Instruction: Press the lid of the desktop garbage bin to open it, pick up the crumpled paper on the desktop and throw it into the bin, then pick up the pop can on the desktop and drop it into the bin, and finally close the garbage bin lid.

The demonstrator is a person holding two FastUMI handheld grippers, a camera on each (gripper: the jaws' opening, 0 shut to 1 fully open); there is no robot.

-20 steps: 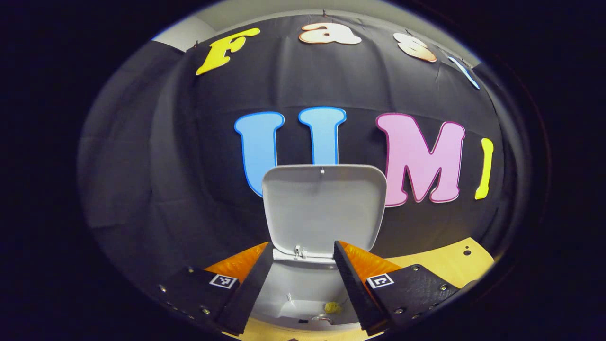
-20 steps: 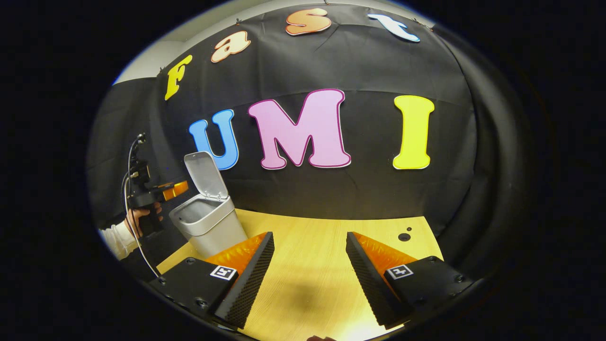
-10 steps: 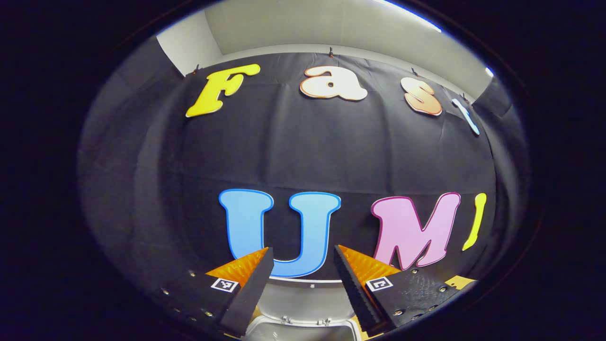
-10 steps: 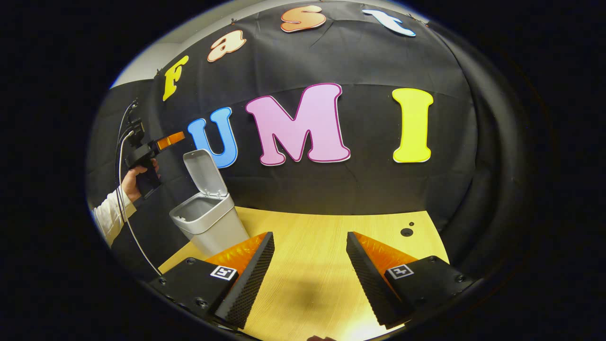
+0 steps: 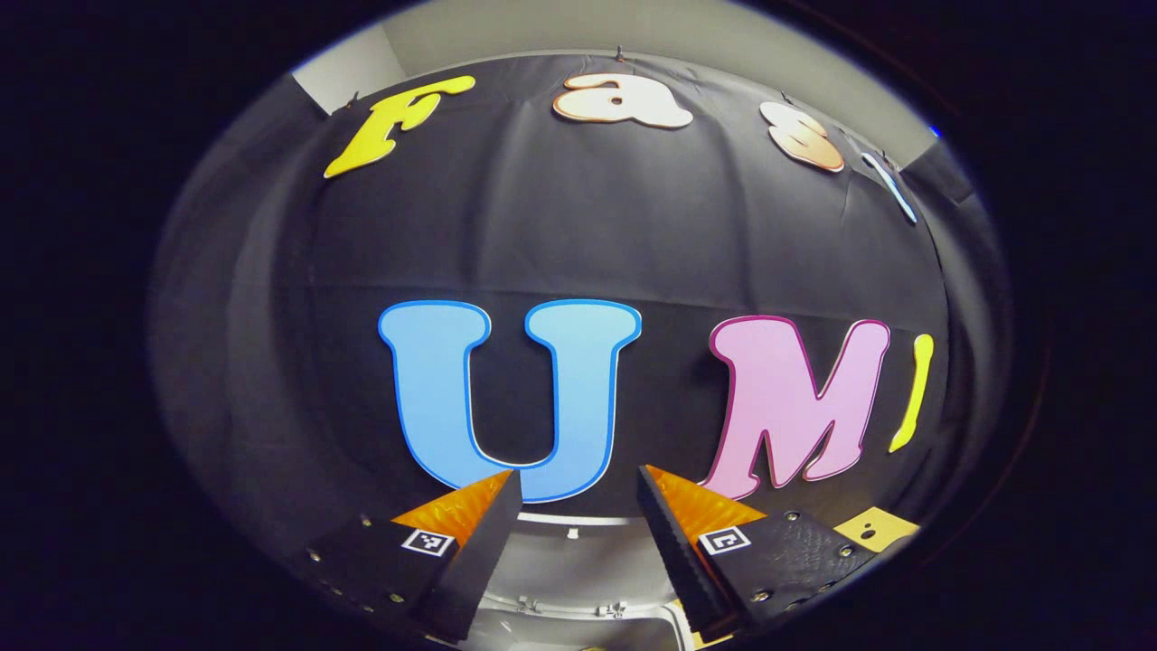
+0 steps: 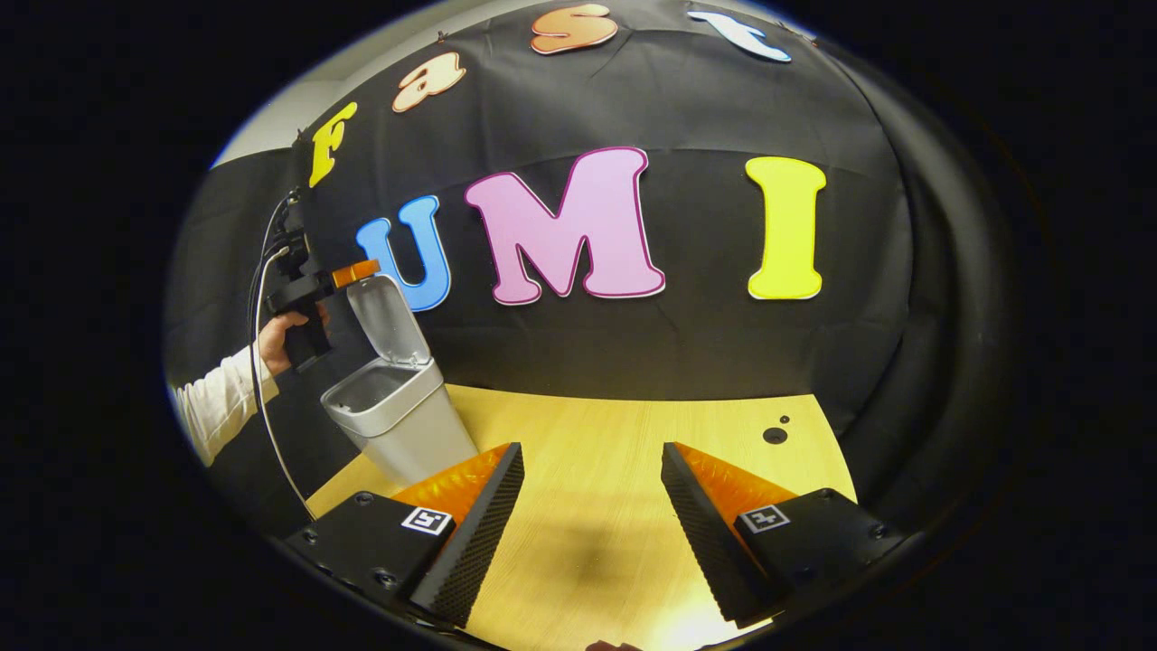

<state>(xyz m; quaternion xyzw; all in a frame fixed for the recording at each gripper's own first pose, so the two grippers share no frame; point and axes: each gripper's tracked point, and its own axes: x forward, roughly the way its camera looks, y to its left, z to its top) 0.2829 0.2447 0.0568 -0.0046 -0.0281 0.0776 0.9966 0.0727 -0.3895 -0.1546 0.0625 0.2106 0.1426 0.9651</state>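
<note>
Garbage bin (image 6: 398,425) far left on counter (image 6: 615,470), lid (image 6: 389,312) raised. Left gripper (image 6: 354,271) at lid top edge, fingers apart, empty. Right gripper (image 6: 587,515) over counter, fingers wide apart, empty.

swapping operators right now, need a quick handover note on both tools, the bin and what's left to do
Left tool: open, empty, raised at the top edge of the lid, seemingly placed to push it down; contact unclear.
Right tool: open, empty, hovering over the table.
Bin: on the table's left side, lid upright and open.
Done: lid opened. No paper or can on the visible tabletop, so both are likely inside; contents not visible.
Left: close the lid.
</note>
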